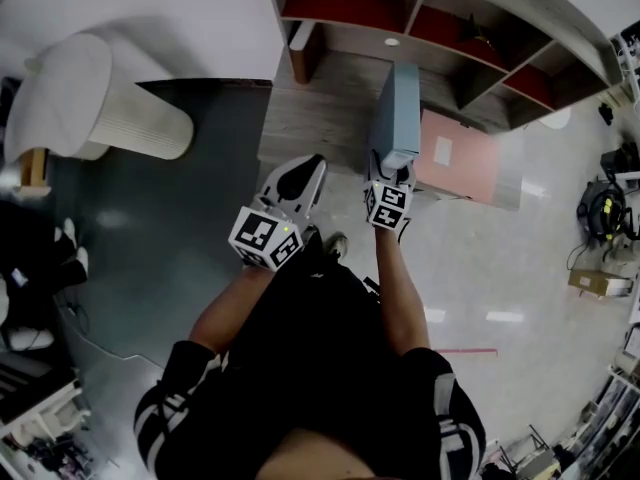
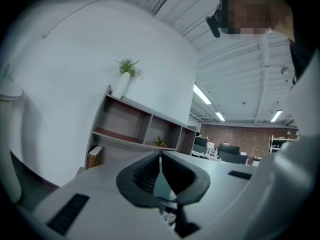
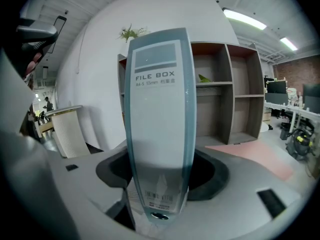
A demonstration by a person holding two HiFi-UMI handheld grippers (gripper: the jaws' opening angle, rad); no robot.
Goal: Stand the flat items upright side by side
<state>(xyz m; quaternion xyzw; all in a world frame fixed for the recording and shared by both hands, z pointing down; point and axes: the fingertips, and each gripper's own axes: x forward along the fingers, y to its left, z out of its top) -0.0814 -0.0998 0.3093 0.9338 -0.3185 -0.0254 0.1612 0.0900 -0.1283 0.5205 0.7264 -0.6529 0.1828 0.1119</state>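
My right gripper (image 1: 391,168) is shut on a blue-grey file box (image 1: 394,113), gripped at its lower end. The box stands upright in front of the camera in the right gripper view (image 3: 158,119), its spine labelled FILE BOX, and fills the gap between the jaws of my right gripper (image 3: 159,181). It points toward the open shelf unit (image 1: 440,28). A pink flat item (image 1: 462,156) lies on the floor before the shelf. To the left, my left gripper (image 1: 300,173) is shut and holds nothing, as the left gripper view shows (image 2: 160,159).
A brown book (image 1: 299,48) stands in the shelf's lower left bay (image 2: 94,156). A white vase with a plant (image 2: 123,81) sits on top of the shelf. A white ribbed bin (image 1: 120,118) stands on the dark floor at the left. Office clutter lines the right edge.
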